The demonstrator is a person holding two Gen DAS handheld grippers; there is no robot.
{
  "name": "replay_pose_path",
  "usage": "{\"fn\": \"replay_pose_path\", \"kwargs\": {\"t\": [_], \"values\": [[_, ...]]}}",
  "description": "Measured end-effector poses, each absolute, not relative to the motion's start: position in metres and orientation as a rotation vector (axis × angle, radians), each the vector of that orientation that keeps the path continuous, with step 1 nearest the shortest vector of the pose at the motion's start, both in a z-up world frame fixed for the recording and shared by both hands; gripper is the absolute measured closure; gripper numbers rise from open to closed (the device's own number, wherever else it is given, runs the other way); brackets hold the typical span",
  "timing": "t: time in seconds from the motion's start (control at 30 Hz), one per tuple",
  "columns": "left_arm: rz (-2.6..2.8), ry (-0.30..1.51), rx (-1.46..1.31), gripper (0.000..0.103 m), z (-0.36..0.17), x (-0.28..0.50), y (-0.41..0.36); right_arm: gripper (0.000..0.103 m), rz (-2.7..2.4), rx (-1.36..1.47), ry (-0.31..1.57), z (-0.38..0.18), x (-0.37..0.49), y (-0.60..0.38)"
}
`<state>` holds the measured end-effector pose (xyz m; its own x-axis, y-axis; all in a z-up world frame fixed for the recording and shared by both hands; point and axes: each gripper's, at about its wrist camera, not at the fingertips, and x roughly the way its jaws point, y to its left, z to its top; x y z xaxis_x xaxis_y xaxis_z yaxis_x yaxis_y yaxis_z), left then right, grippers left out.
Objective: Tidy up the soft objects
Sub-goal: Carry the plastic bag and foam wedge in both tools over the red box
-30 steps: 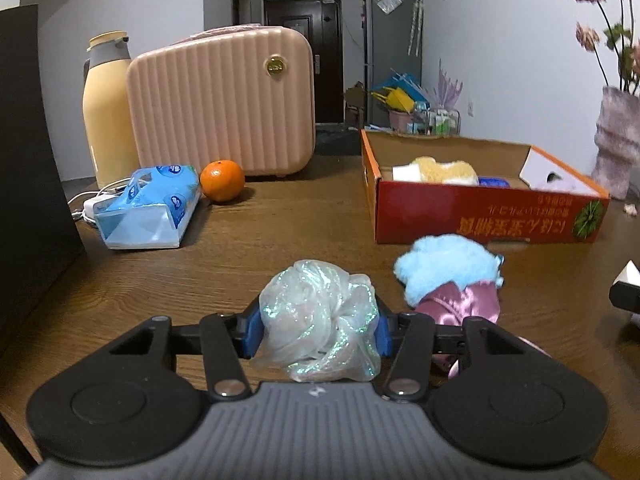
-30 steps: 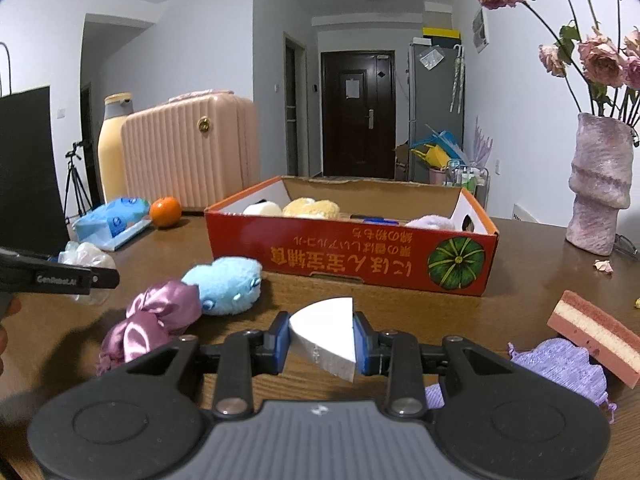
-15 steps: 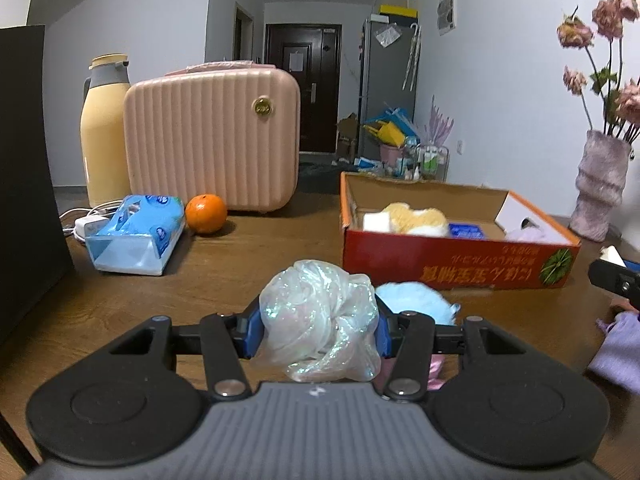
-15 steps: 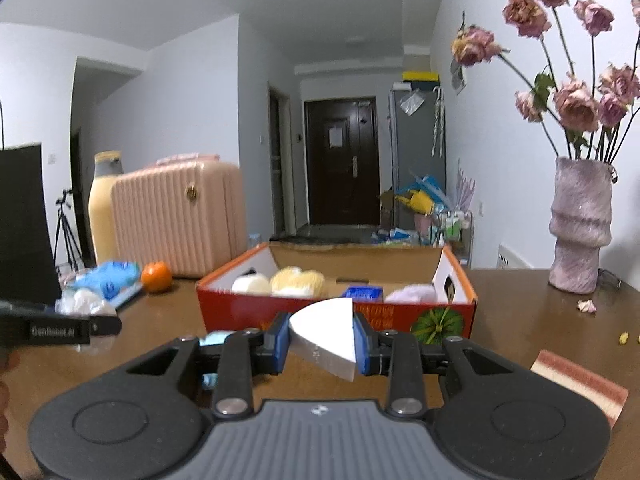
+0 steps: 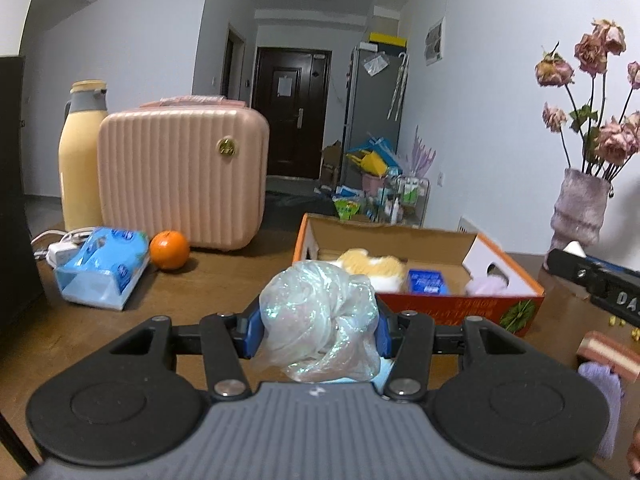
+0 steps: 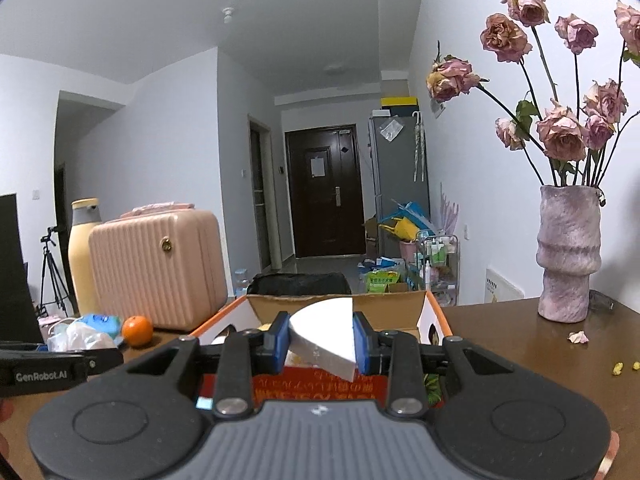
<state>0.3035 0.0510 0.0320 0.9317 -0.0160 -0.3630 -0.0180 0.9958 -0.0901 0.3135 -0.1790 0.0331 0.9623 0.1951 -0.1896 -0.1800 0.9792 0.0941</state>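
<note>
1. Since a second ago both grippers have risen off the table and come toward the cardboard box point(image 5: 448, 312); the blue plush and pink satin piece that lay in front of the left gripper have dropped out of sight below it.
2. Nearest, the left gripper point(image 5: 319, 326) is clamped on the iridescent bundle point(image 5: 318, 320), its blue pads sunk into the sides. The film looks slippery and loosely wadded, so a trailing fold could slide out or snag on the box's front wall during the carry.
3. The right gripper point(image 6: 320, 342) is pinched on the white foam wedge point(image 6: 325, 338), which sits skewed, its point hanging below the pads. A tilted hold like that could let it pivot or pop free if it knocks the rim.
4. Beyond, the box already holds a yellow plush point(image 5: 370, 266), a blue pack point(image 5: 427, 282) and a lilac item point(image 5: 486, 285). With both grippers heading for one opening, they may collide over it.
5. Farther right, the vase point(image 6: 568, 254) of dried roses stands near the right arm's side; a wide swing could tip it.
</note>
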Motion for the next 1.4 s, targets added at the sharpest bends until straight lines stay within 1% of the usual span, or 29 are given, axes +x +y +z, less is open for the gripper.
{"fn": "replay_pose_path", "kwargs": {"t": [0.27,0.67,1.4], "values": [[-0.008,0.33,-0.098,0.051,0.047,0.32,0.03,0.072,0.17,0.078,0.21,0.04,0.337,-0.185],[0.004,0.313,-0.076,0.051,0.06,0.357,0.008,0.071,0.161,0.084,0.269,0.051,0.382,-0.185],[0.015,0.374,-0.072,0.051,0.057,0.43,-0.009,0.071,0.131,0.08,0.399,0.045,0.462,-0.177]]}}
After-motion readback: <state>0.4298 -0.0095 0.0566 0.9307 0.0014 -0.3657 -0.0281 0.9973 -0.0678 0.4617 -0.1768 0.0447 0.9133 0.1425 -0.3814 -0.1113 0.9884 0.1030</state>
